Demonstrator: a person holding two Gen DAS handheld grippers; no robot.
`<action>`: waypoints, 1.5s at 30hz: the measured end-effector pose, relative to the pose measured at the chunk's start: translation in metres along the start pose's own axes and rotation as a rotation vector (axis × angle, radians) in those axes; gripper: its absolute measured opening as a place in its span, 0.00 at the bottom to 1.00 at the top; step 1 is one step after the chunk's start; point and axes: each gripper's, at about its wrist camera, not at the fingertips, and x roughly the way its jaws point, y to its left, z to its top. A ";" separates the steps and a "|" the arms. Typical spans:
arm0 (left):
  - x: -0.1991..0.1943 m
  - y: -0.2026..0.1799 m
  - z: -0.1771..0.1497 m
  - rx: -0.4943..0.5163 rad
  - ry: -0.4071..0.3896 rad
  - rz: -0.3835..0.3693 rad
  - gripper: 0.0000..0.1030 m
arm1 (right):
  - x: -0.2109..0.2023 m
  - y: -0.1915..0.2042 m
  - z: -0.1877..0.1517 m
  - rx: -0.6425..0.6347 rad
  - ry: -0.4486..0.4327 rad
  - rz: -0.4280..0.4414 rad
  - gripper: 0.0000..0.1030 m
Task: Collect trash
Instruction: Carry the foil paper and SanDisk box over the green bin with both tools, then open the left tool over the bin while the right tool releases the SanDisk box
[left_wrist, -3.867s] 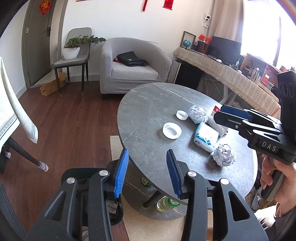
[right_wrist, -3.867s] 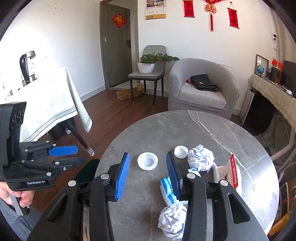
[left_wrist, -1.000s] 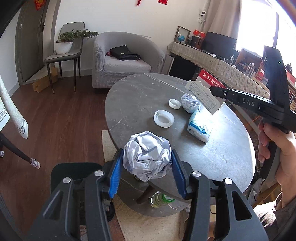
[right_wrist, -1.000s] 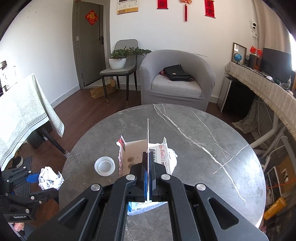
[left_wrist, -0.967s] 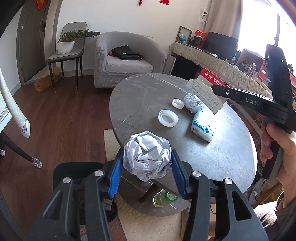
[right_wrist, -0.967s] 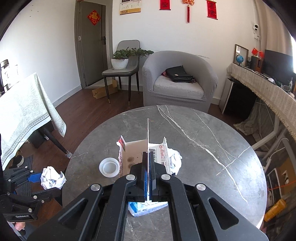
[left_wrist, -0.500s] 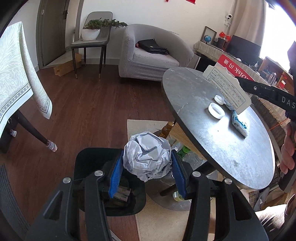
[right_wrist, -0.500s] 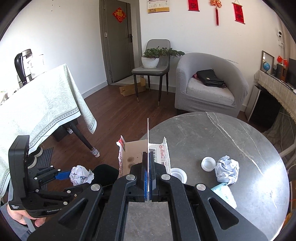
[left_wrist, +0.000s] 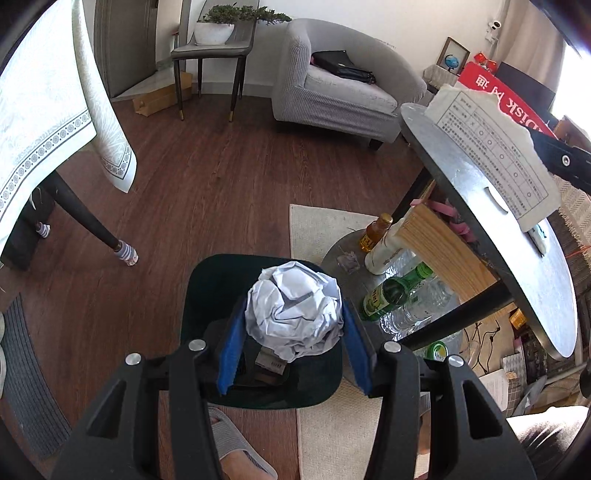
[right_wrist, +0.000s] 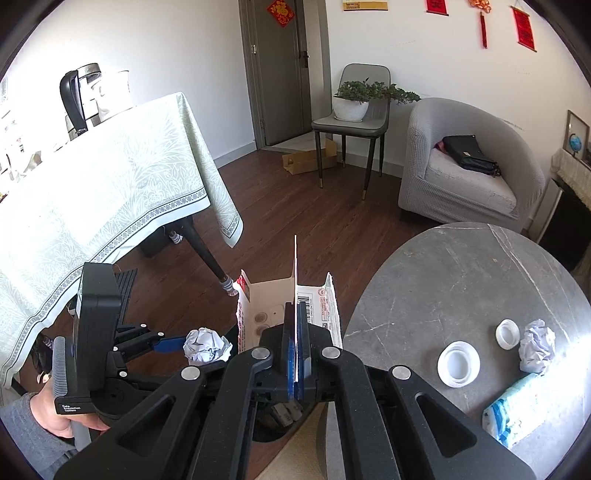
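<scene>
Two views, taken in turn. Left wrist view: the left gripper (left_wrist: 293, 343) points steeply down, its jaws about half open and pressed on both sides of a paper ball (left_wrist: 295, 319), which it holds directly above a dark bin (left_wrist: 207, 291) on the wooden floor. Some scraps already lie in the bin. To the right of the bin, bottles (left_wrist: 391, 291) stand on a low shelf under the round table (left_wrist: 517, 266). At the far right a torn box (left_wrist: 491, 147) hangs above the table edge, with the tip of the right gripper on it

Right wrist view: the right gripper (right_wrist: 296, 354) has its jaws fully closed on a thin flap of the torn box (right_wrist: 266, 302), which hangs open beyond the fingers, left of the table (right_wrist: 443, 288) edge and over the floor. On the left a hand (right_wrist: 55, 417) holds the left gripper (right_wrist: 192, 347) with the paper ball (right_wrist: 206, 346) between its blue pads. On the table at the right lie two white lids (right_wrist: 458, 363), another paper ball (right_wrist: 536, 345) and a blue and white packet (right_wrist: 517, 410)
</scene>
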 end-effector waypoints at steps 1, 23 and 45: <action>0.005 0.003 -0.002 -0.007 0.016 0.005 0.51 | 0.004 0.003 0.001 0.000 0.005 0.008 0.00; 0.033 0.052 -0.026 -0.073 0.116 0.022 0.59 | 0.098 0.052 -0.015 -0.041 0.202 0.063 0.00; -0.043 0.053 -0.005 -0.064 -0.038 0.033 0.21 | 0.154 0.060 -0.054 -0.069 0.376 0.045 0.00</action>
